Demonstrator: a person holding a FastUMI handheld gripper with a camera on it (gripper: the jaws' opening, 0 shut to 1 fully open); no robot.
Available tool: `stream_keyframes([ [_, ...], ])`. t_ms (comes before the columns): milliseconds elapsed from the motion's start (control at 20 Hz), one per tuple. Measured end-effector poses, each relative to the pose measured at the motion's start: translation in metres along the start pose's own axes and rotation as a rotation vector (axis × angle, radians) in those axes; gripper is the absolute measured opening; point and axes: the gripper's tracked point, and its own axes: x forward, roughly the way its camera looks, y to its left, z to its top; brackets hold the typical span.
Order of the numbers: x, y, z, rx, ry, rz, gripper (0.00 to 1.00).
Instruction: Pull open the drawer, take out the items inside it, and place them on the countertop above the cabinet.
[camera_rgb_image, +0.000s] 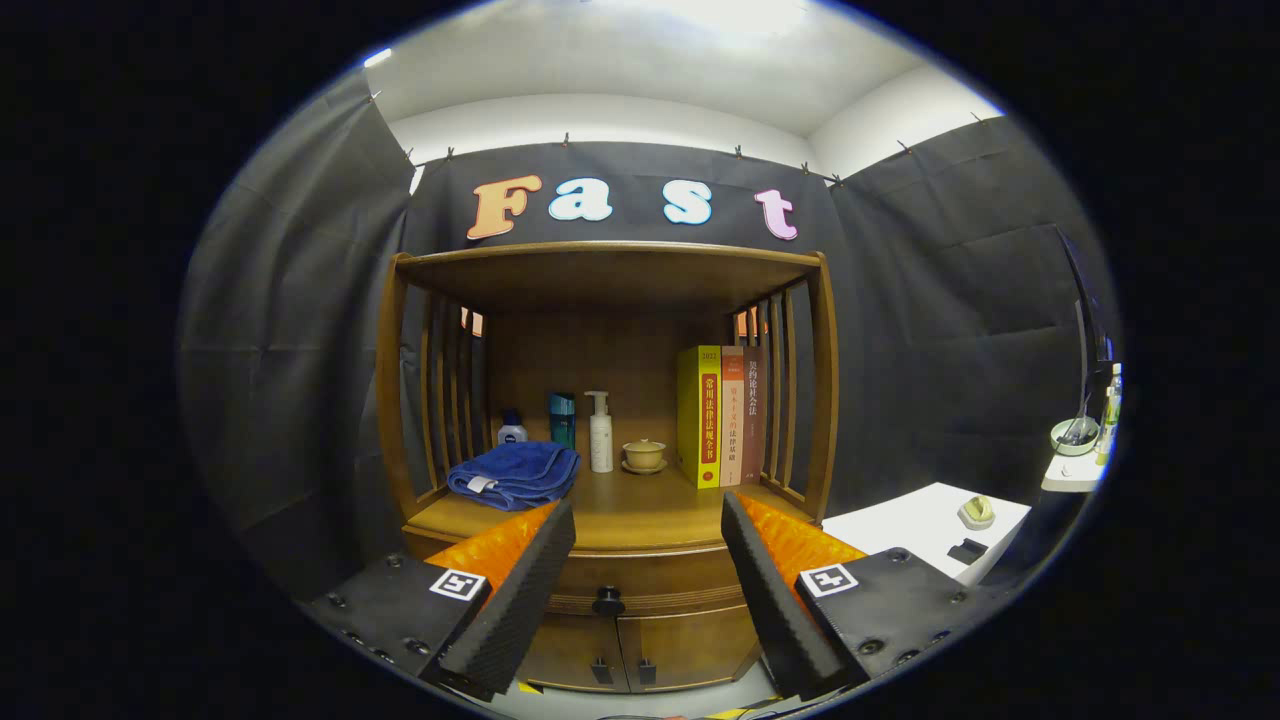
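A wooden cabinet stands ahead of me, and its drawer (650, 580) is pushed in flush, with a dark round knob (607, 601) in the middle of its front. My gripper (648, 520) is open, its two black-padded fingers (530, 570) spread wide with nothing between them. The knob lies beyond the fingertips, a little left of the gap's middle. Above the drawer runs the wooden countertop (640, 505). What the drawer holds is hidden.
On the countertop lie a folded blue towel (515, 473), a small bottle (512, 428), a teal box (562, 418), a white pump bottle (600, 432), a lidded cup (644, 455) and three upright books (720, 415). Two small doors (640, 650) sit under the drawer. A white table (925, 525) stands right.
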Motion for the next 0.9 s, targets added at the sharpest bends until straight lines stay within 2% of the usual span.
stream_keyframes([
  [450, 0.040, 0.014, -0.060, -0.018, -0.027, 0.036, 0.98],
  [700, 0.076, 0.036, -0.122, 0.015, 0.019, 0.103, 0.98],
  [900, 0.108, 0.035, -0.170, -0.008, 0.065, 0.093, 0.98],
])
